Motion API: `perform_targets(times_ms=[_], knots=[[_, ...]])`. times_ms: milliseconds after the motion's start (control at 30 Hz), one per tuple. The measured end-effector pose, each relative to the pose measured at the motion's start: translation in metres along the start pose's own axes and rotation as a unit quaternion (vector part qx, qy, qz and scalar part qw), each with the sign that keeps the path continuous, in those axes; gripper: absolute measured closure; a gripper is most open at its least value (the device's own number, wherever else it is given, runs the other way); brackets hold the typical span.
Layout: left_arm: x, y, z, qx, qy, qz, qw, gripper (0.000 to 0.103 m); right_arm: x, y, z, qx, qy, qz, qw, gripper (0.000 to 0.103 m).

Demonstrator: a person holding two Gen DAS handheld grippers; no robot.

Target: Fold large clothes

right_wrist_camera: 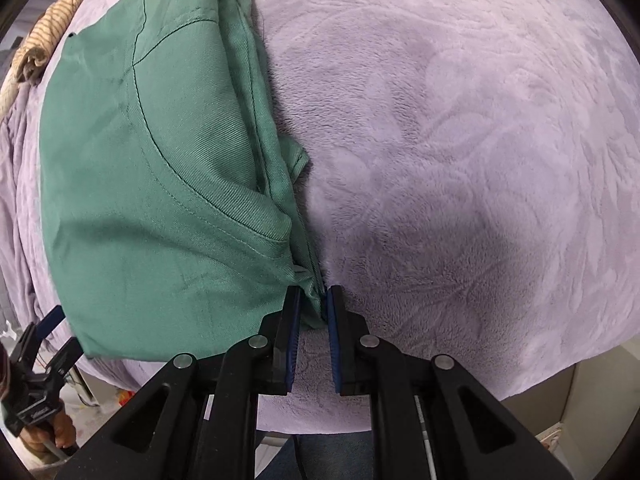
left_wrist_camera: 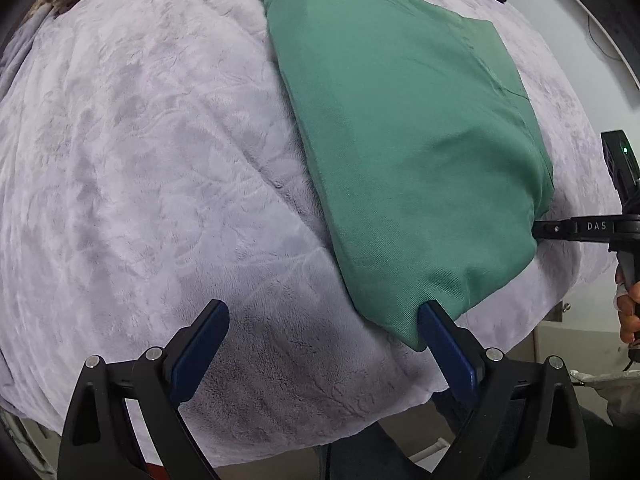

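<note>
The garment [left_wrist_camera: 408, 152], a green twill piece already folded into a thick stack, lies on the lilac blanket [left_wrist_camera: 140, 168] that covers the bed. In my left wrist view it runs from the far edge of the bed down toward me, narrow at the top and wider near my fingers, with a stitched seam crossing its right part. Its near corner reaches the blanket's front edge.

My left gripper [left_wrist_camera: 322, 320] stands wide apart and holds nothing. Its left finger hovers over bare blanket; its right finger [left_wrist_camera: 444, 344] sits right at the garment's near corner, and the cloth edge overlaps the tip. I cannot tell whether it touches.

My right gripper [right_wrist_camera: 314, 304] is clamped on the garment. In the right wrist view the jaws are nearly together, with a bunched edge of green layers pinched between the blue pads [right_wrist_camera: 294, 320]. From the left view the same gripper [left_wrist_camera: 556, 229] comes in from the right side and bites the garment's right edge, where the cloth puckers.

In the right view the garment fills the left half, its curved seam and several stacked folds visible, and open blanket [right_wrist_camera: 460, 140] fills the rest. A striped cloth [right_wrist_camera: 52, 28] lies at the far left corner of the bed.
</note>
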State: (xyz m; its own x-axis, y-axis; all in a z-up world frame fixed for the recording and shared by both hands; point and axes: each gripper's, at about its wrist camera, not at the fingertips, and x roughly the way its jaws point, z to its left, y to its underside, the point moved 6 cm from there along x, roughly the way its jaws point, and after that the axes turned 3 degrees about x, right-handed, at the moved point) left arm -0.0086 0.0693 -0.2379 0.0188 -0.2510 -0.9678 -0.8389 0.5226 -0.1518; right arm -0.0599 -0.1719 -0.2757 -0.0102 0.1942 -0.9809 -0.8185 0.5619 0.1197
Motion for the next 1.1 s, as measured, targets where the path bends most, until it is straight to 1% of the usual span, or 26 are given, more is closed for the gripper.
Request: perform_targets(times_ms=[167, 233, 400, 667, 800, 900, 1000, 1100], knots=[[-0.005, 0.006, 0.005, -0.027, -0.019, 0.002, 0.9995, 0.006, -0.002, -0.003, 0.010, -0.037, -0.005, 0.027, 0.999, 0.089], [-0.006, 0.007, 0.006, -0.036, -0.026, 0.004, 0.9990, 0.006, -0.008, -0.010, 0.007, -0.043, -0.014, 0.036, 0.998, 0.088], [-0.010, 0.009, 0.007, -0.049, -0.039, 0.006, 0.9980, 0.006, -0.012, -0.013, 0.010, -0.060, -0.025, 0.054, 0.996, 0.087], [-0.021, 0.010, 0.006, -0.056, -0.053, 0.007, 0.9970, 0.006, -0.028, -0.012, 0.000, -0.060, -0.032, 0.073, 0.995, 0.086], [-0.028, 0.005, 0.004, -0.052, -0.060, 0.011, 0.9968, 0.006, -0.036, -0.007, -0.009, -0.060, -0.040, 0.062, 0.995, 0.086], [-0.038, -0.001, 0.003, -0.058, -0.064, 0.005, 0.9962, 0.006, -0.052, -0.008, -0.009, -0.065, -0.038, 0.039, 0.996, 0.086], [-0.048, -0.010, 0.003, -0.052, -0.069, 0.003, 0.9963, 0.006, -0.064, -0.004, -0.011, -0.064, -0.047, 0.018, 0.997, 0.086], [-0.056, -0.018, 0.001, -0.046, -0.079, 0.001, 0.9958, 0.006, -0.075, -0.008, -0.007, -0.073, -0.041, 0.004, 0.997, 0.086]])
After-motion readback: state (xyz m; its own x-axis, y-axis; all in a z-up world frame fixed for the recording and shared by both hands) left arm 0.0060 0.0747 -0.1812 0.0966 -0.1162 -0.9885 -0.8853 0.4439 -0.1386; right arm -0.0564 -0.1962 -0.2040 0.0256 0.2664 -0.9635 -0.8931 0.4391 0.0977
